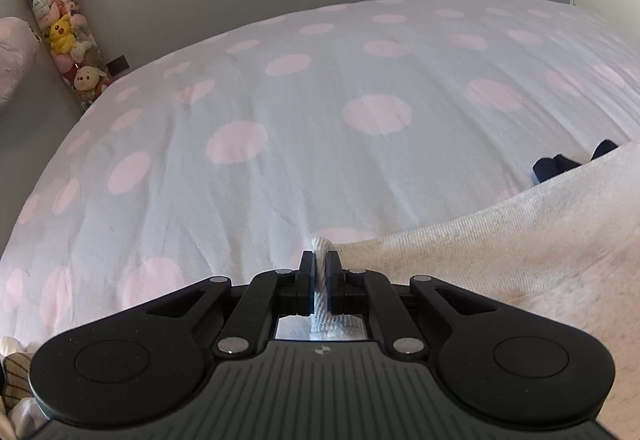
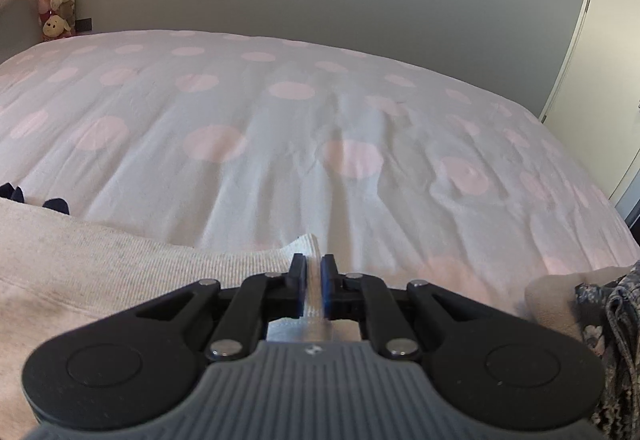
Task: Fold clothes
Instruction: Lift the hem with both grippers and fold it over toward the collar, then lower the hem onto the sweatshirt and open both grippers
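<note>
A cream knit garment (image 1: pixel 520 240) hangs stretched between my two grippers above the bed. My left gripper (image 1: pixel 319 260) is shut on its left corner, and a ribbed bit of cloth pokes out past the fingertips. In the right wrist view the same cream garment (image 2: pixel 100 272) runs off to the left, with my right gripper (image 2: pixel 314 264) shut on its right corner. Something dark navy (image 1: pixel 560 163) peeks over the garment's top edge, also seen as navy points (image 2: pixel 56 204) in the right wrist view.
The bed (image 2: pixel 280 127) carries a white cover with pink dots and fills both views. A tall tube of plush toys (image 1: pixel 64 23) stands at the far left wall. A grey patterned cloth pile (image 2: pixel 608 324) lies at the right edge. A door frame (image 2: pixel 576 27) is at far right.
</note>
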Demonstrator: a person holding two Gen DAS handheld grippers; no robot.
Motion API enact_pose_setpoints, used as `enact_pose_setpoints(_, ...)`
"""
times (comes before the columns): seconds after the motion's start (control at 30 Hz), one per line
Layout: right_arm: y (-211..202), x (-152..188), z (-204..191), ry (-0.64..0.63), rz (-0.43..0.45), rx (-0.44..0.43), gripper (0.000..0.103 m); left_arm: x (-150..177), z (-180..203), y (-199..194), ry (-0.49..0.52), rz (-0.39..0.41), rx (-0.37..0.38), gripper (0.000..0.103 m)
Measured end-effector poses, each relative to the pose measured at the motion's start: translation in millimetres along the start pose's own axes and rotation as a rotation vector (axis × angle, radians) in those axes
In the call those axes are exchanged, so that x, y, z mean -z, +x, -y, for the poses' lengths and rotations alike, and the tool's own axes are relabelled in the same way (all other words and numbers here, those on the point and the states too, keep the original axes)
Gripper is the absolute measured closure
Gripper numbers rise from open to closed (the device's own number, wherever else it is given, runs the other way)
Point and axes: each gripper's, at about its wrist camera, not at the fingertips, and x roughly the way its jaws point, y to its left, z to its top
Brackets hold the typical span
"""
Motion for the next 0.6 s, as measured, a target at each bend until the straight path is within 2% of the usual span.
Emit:
enact_pose_setpoints(0.07,9.7,3.6,-0.9,-0.003,-0.017,0.037,0.103,3.8,0.1,5.3,-0.008,0.004,-0.005,0.1)
enact_pose_setpoints(0.13,20.3,6.4,4.9,0.032,-0.044,0.085,0.103,7.0,-0.4,9.6,-0.019,0.01,-0.011,0.1)
enact_pose_setpoints(0.27,22.4,11.9,20.3,0.121,-0.073,0.058,0.103,3.5,-6.9,3.7,-0.047,0.015,-0.038,0.098)
enact_pose_setpoints(0.37,8.4,8.5,23.2,0.095,-0.07,0.044,0.103,0.3,-12.1,-1.7,-0.07,0.018,-0.059,0.084)
enact_pose_setpoints(0.43,-5.2,5.9,27.2,0.092,-0.069,0.033,0.101,1.6,-20.6,-12.8,-0.093,0.017,-0.091,0.083)
enact_pose_setpoints(0.5,-20.0,5.6,31.5,0.103,-0.071,0.017,0.098,8.7,-28.4,-30.5,-0.124,0.017,-0.073,0.081)
enact_pose_setpoints(0.6,-49.9,12.8,35.6,0.123,-0.078,-0.008,0.097,28.2,-26.8,-60.4,-0.16,0.01,-0.044,0.075)
